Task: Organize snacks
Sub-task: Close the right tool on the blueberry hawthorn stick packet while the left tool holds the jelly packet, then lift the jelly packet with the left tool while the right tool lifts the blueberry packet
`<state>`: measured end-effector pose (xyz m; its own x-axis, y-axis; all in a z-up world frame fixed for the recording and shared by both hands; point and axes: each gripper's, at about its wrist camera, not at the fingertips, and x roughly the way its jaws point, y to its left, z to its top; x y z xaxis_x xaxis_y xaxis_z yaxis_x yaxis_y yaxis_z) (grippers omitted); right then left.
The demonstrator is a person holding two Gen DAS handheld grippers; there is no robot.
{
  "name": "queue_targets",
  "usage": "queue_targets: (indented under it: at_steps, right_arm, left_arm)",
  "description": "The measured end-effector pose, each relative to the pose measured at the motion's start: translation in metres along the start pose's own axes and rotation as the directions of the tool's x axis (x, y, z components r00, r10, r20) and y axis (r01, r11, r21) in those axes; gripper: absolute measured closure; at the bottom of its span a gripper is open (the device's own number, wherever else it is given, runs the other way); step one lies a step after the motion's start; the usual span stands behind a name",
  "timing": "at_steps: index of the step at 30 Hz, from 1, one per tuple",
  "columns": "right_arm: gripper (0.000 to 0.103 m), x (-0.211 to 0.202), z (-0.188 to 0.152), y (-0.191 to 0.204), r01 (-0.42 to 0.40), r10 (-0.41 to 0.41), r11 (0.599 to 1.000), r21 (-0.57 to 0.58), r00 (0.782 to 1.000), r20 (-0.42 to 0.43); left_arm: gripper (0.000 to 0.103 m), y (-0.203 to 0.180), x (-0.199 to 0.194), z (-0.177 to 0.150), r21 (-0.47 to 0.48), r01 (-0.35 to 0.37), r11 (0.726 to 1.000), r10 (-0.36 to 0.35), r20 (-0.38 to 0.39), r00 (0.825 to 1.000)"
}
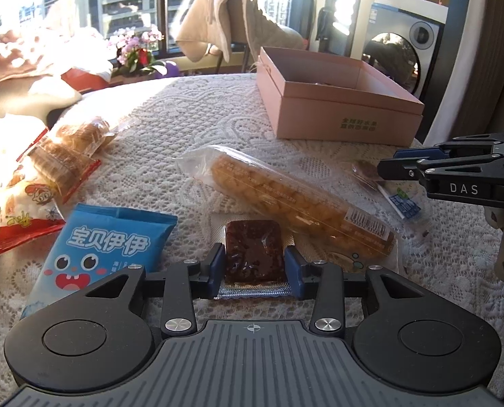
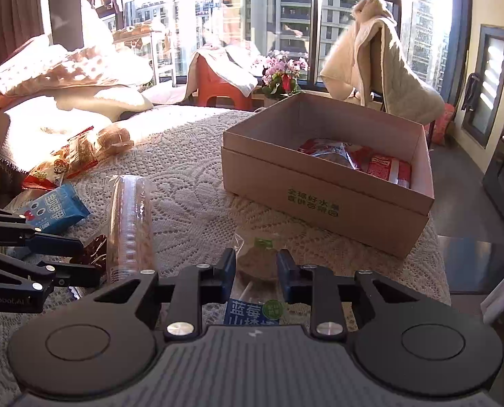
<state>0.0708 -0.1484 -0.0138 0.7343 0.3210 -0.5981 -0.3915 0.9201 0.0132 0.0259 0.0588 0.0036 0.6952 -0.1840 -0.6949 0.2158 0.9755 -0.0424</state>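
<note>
Left tool [image 1: 254, 260] pinches dark snack bar [image 1: 253, 250]; right tool [image 2: 256, 266] half-open astride blueberry packet [image 2: 257, 264].

One pink box [image 2: 320, 200], two red packets [image 2: 384, 168] inside, one blue packet [image 1: 106, 247].

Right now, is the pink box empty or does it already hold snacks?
Not empty. The right wrist view shows the open box with red snack packets lying inside.
</note>
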Motion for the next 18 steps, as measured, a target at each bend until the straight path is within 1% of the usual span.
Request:
queue_targets:
  at_steps: [2,4,8,11,12,13,14,15,16,18]
  right_arm:
    - [0.079,0.0,-0.001,-0.002,0.004,-0.004,1.0,0.003,1.0,-0.005]
    - [0.083,-0.001,-0.002,-0.005,0.007,-0.007,1.0,0.011,1.0,-0.011]
    - [0.083,-0.009,-0.005,-0.013,-0.001,0.001,1.0,0.031,1.0,-0.004]
    - [0.08,-0.007,-0.004,-0.015,-0.013,0.014,0.999,0.039,1.0,-0.007]
    - [0.075,-0.002,-0.003,-0.015,-0.018,0.019,0.999,0.041,1.0,-0.017]
    - [0.066,0.001,-0.002,-0.015,-0.023,0.024,0.999,0.045,0.999,-0.024]
    - [0.061,0.007,-0.001,-0.014,-0.031,0.033,0.998,0.055,0.999,-0.036]
    - [0.052,0.013,0.001,-0.014,-0.036,0.039,0.997,0.064,0.998,-0.047]
    - [0.045,0.02,0.002,-0.013,-0.034,0.039,0.996,0.077,0.997,-0.062]
    - [0.044,0.032,0.003,-0.011,-0.018,0.026,0.996,0.088,0.996,-0.087]
  left_arm:
    - [0.06,-0.003,0.0,0.001,0.012,-0.008,1.0,0.008,0.002,1.0]
    - [0.061,-0.004,-0.004,0.002,0.013,0.0,1.0,0.0,0.009,1.0]
    - [0.061,-0.003,-0.023,0.003,0.016,0.007,1.0,-0.007,0.048,0.999]
    - [0.061,-0.003,-0.027,0.002,0.012,0.012,1.0,-0.012,0.044,0.999]
    - [0.061,-0.004,-0.025,0.001,0.015,0.008,1.0,-0.008,0.036,0.999]
    - [0.061,-0.005,-0.024,0.0,0.018,0.004,1.0,-0.005,0.028,1.0]
    - [0.061,-0.006,-0.02,-0.001,0.021,-0.004,1.0,0.004,0.011,1.0]
    - [0.061,-0.008,-0.016,-0.002,0.023,-0.014,1.0,0.014,-0.011,1.0]
    - [0.06,-0.009,-0.011,-0.003,0.03,-0.021,0.999,0.022,-0.042,0.999]
    - [0.06,-0.012,-0.009,-0.005,0.049,-0.035,0.998,0.037,-0.044,0.998]
